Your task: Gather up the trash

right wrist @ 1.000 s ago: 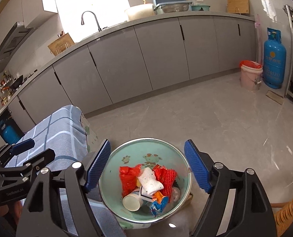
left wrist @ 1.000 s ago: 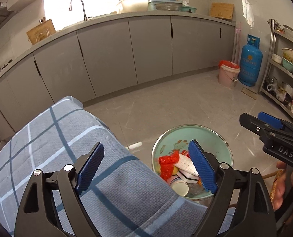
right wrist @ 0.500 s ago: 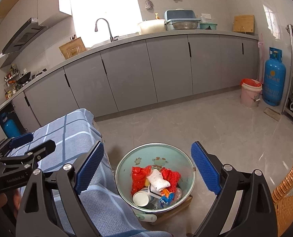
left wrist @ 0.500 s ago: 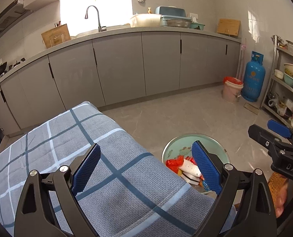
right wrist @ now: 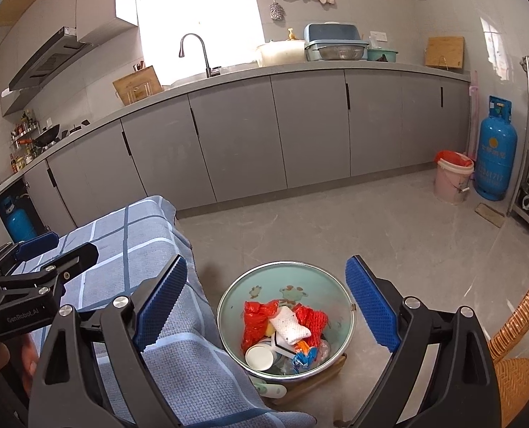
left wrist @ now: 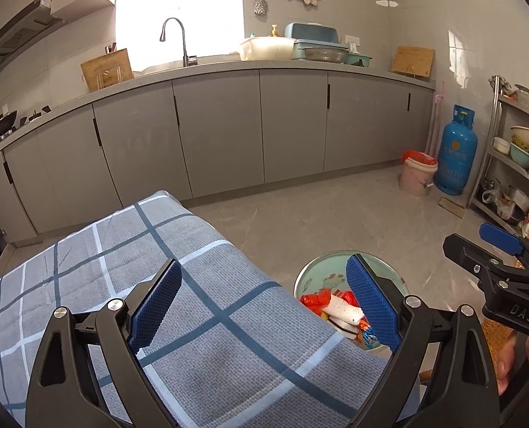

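The trash bin stands on the floor, beside the checked cloth that drapes the table edge. It holds red plastic bags, a white foam net and a paper cup. The right gripper hangs above the bin, jaws wide with nothing between them (they have just been opening). The left gripper hangs over the cloth, jaws wide and empty, with the bin below its right finger.

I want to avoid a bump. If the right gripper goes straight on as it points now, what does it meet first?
Probably the trash bin: the right gripper, jaws open and empty, aims into it, at the trash. Depth is unclear.
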Available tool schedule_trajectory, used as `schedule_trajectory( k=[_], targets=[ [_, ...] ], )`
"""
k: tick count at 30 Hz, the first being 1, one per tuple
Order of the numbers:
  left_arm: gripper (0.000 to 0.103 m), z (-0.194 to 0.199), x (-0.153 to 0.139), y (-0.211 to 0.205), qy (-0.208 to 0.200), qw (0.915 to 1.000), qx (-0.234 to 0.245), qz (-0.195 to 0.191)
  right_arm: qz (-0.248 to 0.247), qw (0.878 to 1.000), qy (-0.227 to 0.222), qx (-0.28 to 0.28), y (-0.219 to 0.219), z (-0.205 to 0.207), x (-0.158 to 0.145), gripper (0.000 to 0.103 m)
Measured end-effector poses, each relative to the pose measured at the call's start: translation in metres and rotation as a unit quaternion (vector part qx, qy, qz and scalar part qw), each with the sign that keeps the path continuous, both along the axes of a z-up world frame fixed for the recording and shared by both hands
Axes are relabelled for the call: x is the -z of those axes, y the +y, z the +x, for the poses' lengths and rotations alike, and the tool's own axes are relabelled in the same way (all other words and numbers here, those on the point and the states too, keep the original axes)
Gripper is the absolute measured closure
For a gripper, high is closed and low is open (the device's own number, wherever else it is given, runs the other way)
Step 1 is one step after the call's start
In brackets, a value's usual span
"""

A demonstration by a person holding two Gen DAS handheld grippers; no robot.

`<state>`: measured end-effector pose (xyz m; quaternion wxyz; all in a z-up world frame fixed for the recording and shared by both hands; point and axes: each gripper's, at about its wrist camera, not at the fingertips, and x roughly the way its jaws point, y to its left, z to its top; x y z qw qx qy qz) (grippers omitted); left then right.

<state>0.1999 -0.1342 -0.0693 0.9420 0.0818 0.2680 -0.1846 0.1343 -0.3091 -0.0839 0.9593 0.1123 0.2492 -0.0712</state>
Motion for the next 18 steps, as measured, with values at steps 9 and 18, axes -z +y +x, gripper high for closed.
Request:
schedule_trajectory(
  k=[9,18],
  targets=[
    [0.011,0.0013,0.0002,0.0044,-0.003,1.0000,-0.007,-0.001,0.001,1.000,0.002,-0.002,0.0005,-0.0006,0.0000,0.013],
    [0.011,0.0023,0.0014,0.0061,-0.002,1.0000,-0.007,0.000,0.002,1.000,0.002,-0.002,0.0007,-0.0010,0.0005,0.013]
  ],
)
